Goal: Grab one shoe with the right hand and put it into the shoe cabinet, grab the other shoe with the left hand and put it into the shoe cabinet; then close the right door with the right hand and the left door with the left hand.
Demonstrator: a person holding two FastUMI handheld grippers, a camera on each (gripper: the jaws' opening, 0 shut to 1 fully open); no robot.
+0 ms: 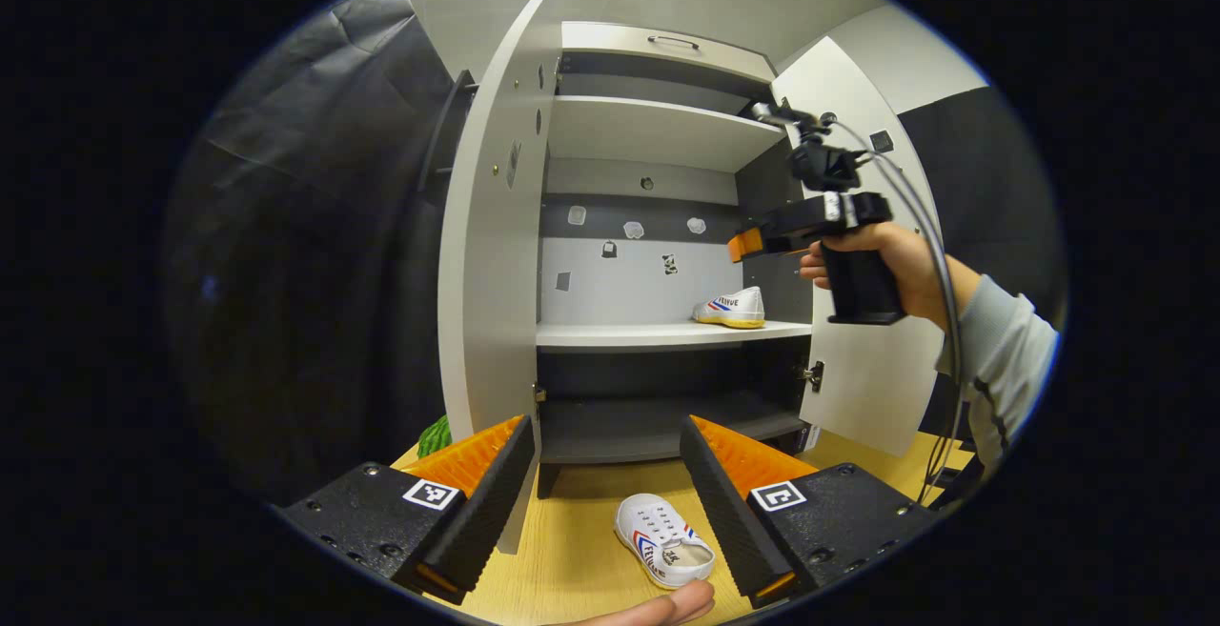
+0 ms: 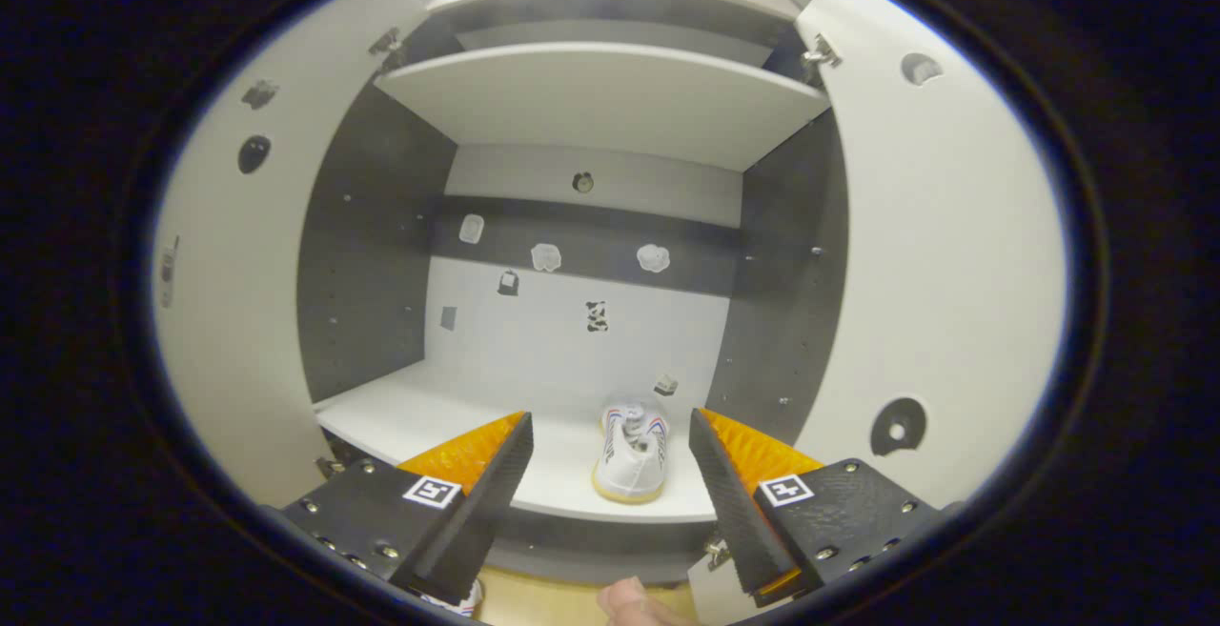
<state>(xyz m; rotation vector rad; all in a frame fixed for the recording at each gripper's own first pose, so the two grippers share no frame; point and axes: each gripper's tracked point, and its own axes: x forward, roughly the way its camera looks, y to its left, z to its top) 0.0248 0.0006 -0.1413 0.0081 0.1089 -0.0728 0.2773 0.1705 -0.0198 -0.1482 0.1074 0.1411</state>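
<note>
White sneaker [image 2: 631, 459] sits on cabinet middle shelf [image 2: 419, 412] | second sneaker [image 1: 664, 540] on counter [image 1: 572, 550] between spread left tongs [image 1: 607, 474] | right tongs [image 2: 610, 474] spread, empty | risk: open left door [image 1: 491, 254] seemingly near tongs; may snag lift.

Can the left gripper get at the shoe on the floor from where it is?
Probably yes. The left gripper is open, the shoe lies between its fingers just ahead, and nothing stands between them.
</note>
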